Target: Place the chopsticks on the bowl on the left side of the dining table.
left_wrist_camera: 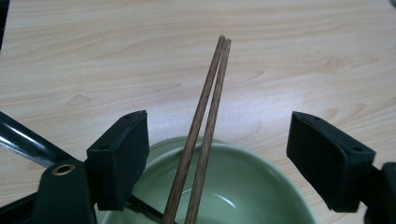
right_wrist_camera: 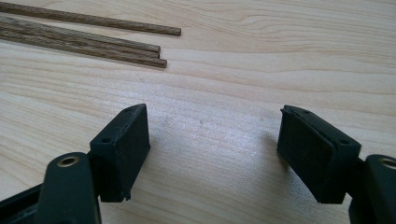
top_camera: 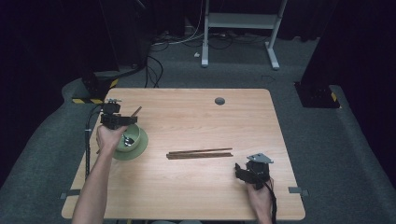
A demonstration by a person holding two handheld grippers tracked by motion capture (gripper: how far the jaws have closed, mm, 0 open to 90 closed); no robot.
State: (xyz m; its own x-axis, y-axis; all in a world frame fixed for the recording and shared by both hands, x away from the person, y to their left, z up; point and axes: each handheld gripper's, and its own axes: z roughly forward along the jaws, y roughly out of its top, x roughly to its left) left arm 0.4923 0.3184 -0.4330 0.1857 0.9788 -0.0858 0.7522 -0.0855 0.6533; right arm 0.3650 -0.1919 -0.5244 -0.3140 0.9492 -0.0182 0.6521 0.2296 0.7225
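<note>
A pale green bowl (top_camera: 137, 144) sits near the table's left edge, a metal spoon (top_camera: 128, 138) lying in it. In the left gripper view, a pair of brown chopsticks (left_wrist_camera: 205, 116) leans out of the bowl (left_wrist_camera: 261, 186) and runs up between the wide black jaws without touching either pad. My left gripper (left_wrist_camera: 217, 119) is open, and in the high view it hovers just behind the bowl (top_camera: 114, 120). More chopsticks (top_camera: 200, 153) lie side by side mid-table. My right gripper (top_camera: 247, 172) stands open low over bare wood (right_wrist_camera: 212, 111), the chopstick ends (right_wrist_camera: 140, 46) beyond it.
The spoon's dark handle (left_wrist_camera: 23, 140) crosses under the left jaw. A grey round grommet (top_camera: 219, 101) sits near the table's far edge. On the floor behind stand a white frame (top_camera: 238, 21), cables and dark equipment.
</note>
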